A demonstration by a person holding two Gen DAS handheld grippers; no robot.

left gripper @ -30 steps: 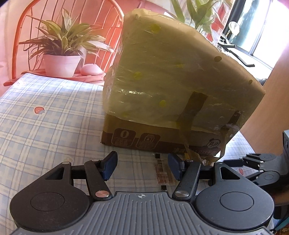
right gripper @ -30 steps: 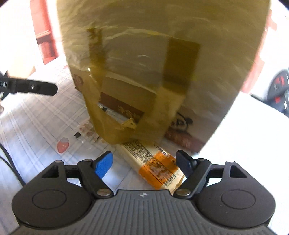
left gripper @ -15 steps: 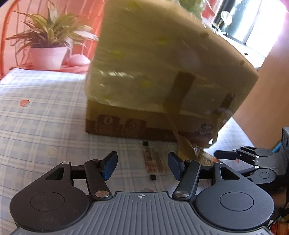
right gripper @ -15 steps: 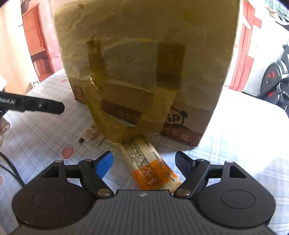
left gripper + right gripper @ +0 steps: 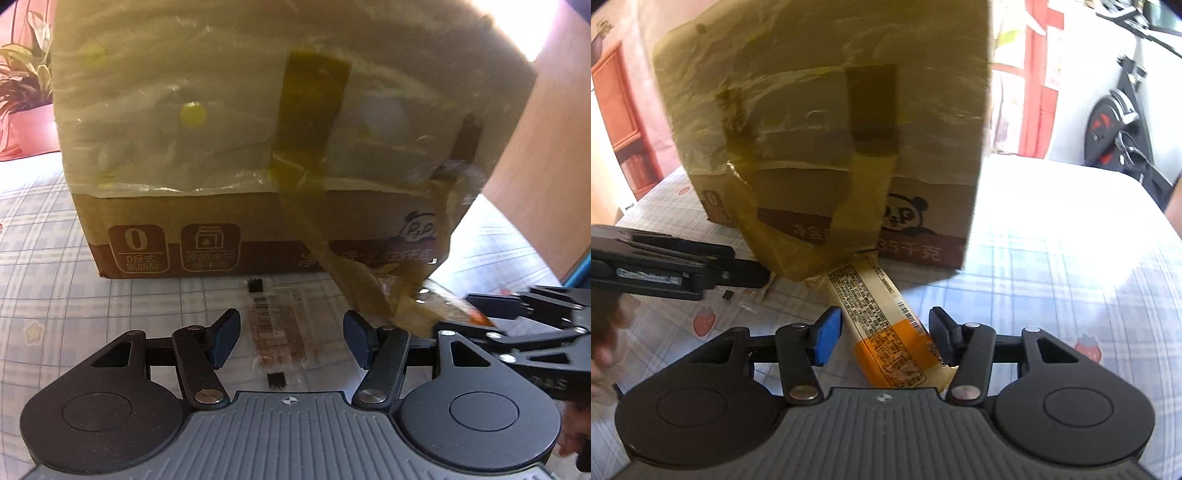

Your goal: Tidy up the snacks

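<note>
A tape-wrapped cardboard box [image 5: 266, 147] stands on the desk [image 5: 48, 229], which wears a checked cloth, and both views face it from different sides. The left wrist view shows a clear snack packet [image 5: 275, 325] with a barcode lying flat on the cloth in front of the box, between the spread fingers of the left hand-held gripper [image 5: 290, 338], which are open and touch nothing. At the right edge of that view the right hand-held gripper [image 5: 517, 314] appears from the side beside an orange packet end. Only the right wrist view shows the orange and cream snack bar [image 5: 882, 321] in full: it lies on the cloth with its far end under a loose flap of tape at the box's foot and its near end between the right hand-held gripper's [image 5: 886, 334] fingers. Those jaws have just been closing; the right finger [image 5: 942, 334] is against the wrapper's edge, the blue left pad [image 5: 827, 336] stands just clear. The left hand-held gripper [image 5: 676, 267] enters from the left there. A potted plant [image 5: 22, 92] shows only in the left view, an exercise bike [image 5: 1123, 110] only in the right.
</note>
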